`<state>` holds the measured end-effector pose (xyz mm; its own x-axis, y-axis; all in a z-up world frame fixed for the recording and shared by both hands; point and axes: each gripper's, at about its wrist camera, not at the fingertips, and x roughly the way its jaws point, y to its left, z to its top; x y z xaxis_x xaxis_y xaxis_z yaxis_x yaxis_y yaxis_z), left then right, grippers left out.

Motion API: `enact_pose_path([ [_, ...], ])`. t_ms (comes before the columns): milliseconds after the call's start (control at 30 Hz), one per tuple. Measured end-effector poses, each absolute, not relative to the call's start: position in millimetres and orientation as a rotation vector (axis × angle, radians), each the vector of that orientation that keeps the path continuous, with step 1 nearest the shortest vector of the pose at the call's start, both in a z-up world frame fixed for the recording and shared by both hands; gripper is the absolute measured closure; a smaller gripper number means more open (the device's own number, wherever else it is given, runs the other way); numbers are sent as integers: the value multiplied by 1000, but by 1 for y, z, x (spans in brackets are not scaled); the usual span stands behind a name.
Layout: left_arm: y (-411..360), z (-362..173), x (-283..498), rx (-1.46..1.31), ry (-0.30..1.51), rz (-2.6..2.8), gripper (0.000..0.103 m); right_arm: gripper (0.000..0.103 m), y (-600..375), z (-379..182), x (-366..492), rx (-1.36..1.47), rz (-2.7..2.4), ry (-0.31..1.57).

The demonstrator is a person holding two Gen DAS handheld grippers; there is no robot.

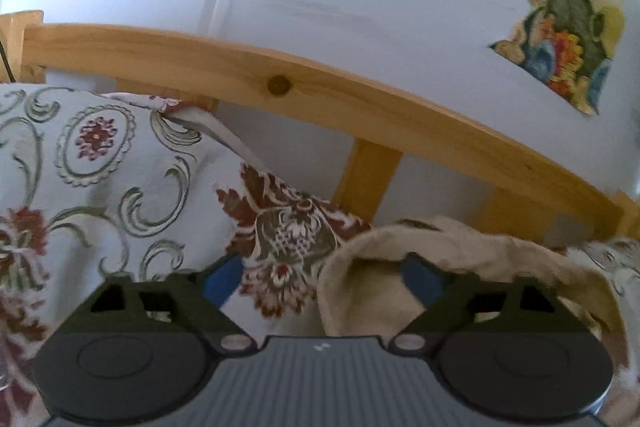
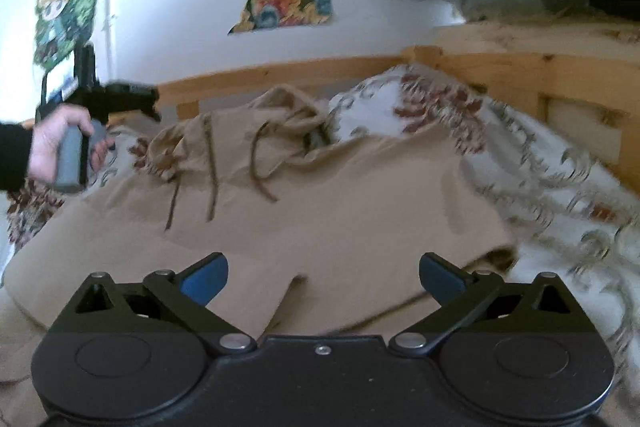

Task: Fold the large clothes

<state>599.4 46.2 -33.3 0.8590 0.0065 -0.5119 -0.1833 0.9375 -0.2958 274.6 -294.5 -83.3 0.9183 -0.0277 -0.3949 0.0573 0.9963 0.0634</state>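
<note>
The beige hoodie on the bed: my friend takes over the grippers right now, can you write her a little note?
Left gripper: jaws open, nothing held, up near the hood by the wooden bed rail.
Right gripper: jaws open, empty, over the hoodie's lower part.
Beige hoodie: lies on the flowered bedspread, hood towards the wall, drawstrings loose.
Done: it looks partly folded along its right side.
Left: finish folding and tidy the hood.

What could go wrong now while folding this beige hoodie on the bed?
The loose drawstrings lie across the beige hoodie and may get trapped in a fold. The hood is bunched by the wooden bed rail, so it could fold unevenly. The rumpled floral bedspread beside it might be pinched too.
</note>
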Motion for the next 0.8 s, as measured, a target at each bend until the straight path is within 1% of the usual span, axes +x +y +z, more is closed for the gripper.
enact_pose_path([
  [33,48,-38,604,-344,526,102,30,5,-298,-75,277,58,-69,387],
  [67,49,-43,608,-340,524,93,35,6,-303,-66,284,43,-87,375],
  [133,52,-52,612,-338,546,50,62,11,-310,-49,306,6,-76,354],
  [167,53,-56,613,-339,566,22,68,16,-313,-41,324,-16,-59,355],
  [200,54,-59,614,-350,577,-4,79,21,-316,-34,344,-26,-41,363],
  [233,55,-62,614,-361,579,-25,89,24,-318,-29,366,-31,-15,373],
  [300,53,-63,613,-351,583,-43,100,34,-313,-25,414,-79,31,396],
  [333,51,-62,612,-332,581,-46,101,38,-306,-27,438,-122,49,412],
  [400,49,-55,606,-303,549,-56,101,54,-292,-34,486,-201,51,467],
  [433,48,-52,602,-295,531,-64,101,56,-286,-37,507,-220,42,494],
  [500,47,-44,596,-276,504,-79,101,58,-278,-40,539,-238,25,512],
  [633,44,-33,583,-230,452,-105,101,56,-260,-50,578,-285,11,537],
  [667,44,-31,579,-224,439,-101,101,64,-257,-55,584,-313,-13,558],
  [700,45,-31,574,-224,428,-97,101,92,-257,-58,588,-321,-21,565],
  [767,50,-32,560,-237,390,-74,101,101,-261,-59,577,-314,-58,505],
  [800,53,-34,552,-249,376,-63,101,101,-264,-59,566,-302,-67,459],
])
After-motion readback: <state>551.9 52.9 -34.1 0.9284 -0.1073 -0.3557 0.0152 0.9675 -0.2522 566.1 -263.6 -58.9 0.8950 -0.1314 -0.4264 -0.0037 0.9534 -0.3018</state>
